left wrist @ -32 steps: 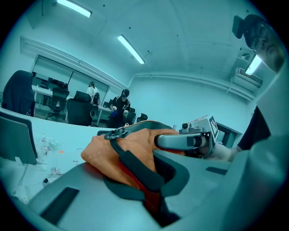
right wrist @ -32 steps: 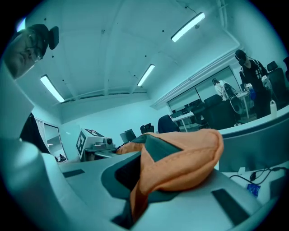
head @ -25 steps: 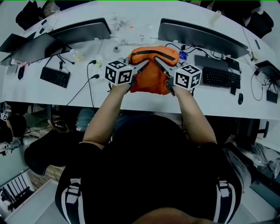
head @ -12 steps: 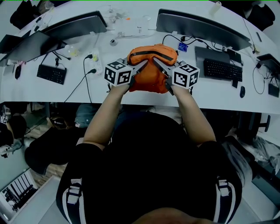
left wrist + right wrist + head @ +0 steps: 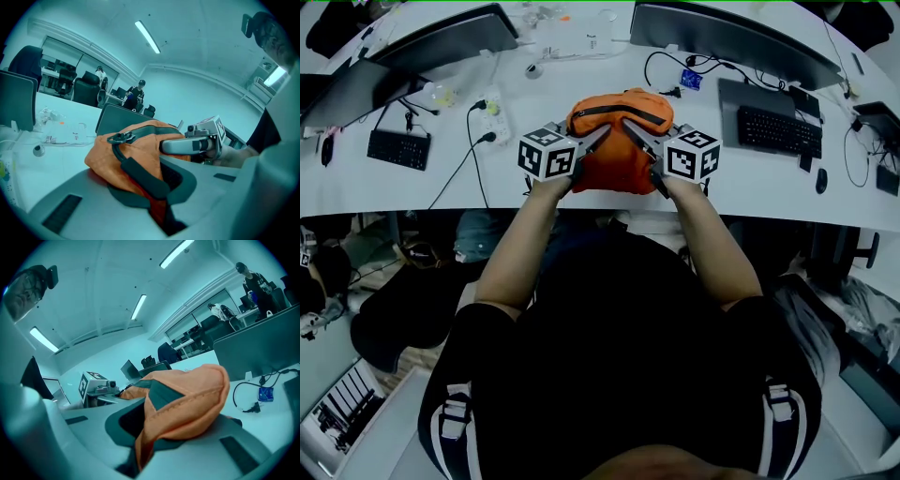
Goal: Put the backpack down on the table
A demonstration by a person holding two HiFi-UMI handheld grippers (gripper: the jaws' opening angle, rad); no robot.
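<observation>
The orange backpack (image 5: pixel 614 169) is pinched between the closed jaws of the left gripper (image 5: pixel 602 134) and right gripper (image 5: pixel 630 128), possibly touching the table (image 5: pixel 769 192) below them.

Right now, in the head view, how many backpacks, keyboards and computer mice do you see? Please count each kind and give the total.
orange backpack: 1
black keyboards: 2
computer mice: 2
Total: 5
</observation>
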